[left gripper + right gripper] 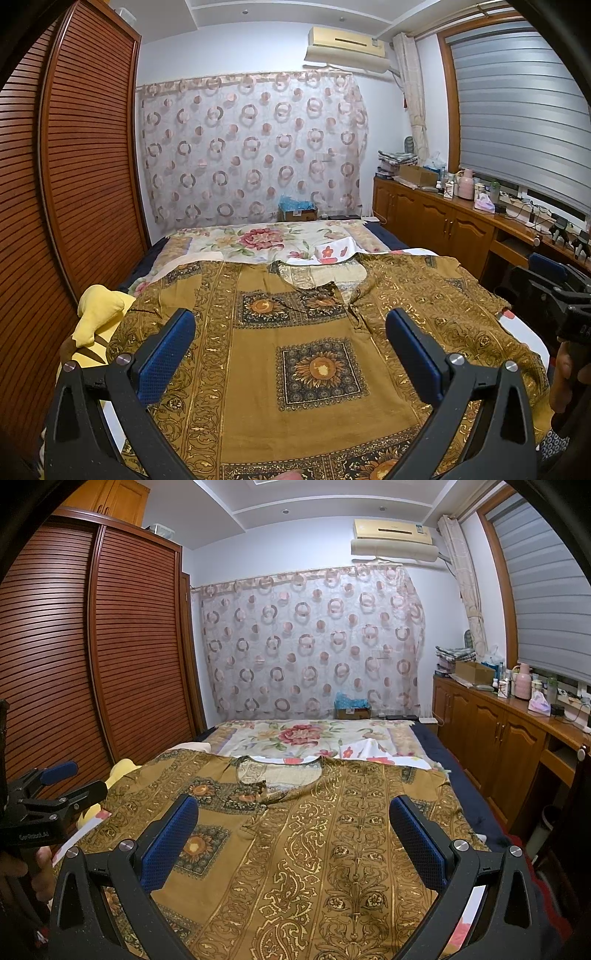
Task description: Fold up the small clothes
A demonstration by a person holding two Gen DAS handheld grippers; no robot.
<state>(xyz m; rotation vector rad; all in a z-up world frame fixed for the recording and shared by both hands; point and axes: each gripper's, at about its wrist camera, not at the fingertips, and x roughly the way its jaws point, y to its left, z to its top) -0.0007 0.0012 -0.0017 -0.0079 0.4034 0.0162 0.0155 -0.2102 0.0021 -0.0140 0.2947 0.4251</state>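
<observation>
A mustard-gold patterned top lies spread flat on the bed, neckline toward the far wall, sleeves out to both sides. My left gripper hovers open above its lower middle, blue pads wide apart with nothing between them. My right gripper is open too, over the garment's right half. In the left wrist view the right gripper's black body shows at the right edge, held by a hand. The right wrist view shows the left gripper's body at the left edge, a hand under it.
A floral bedspread covers the bed beyond the top. A yellow plush toy sits at the bed's left edge beside the slatted wardrobe. Wooden cabinets with clutter run along the right wall under the window.
</observation>
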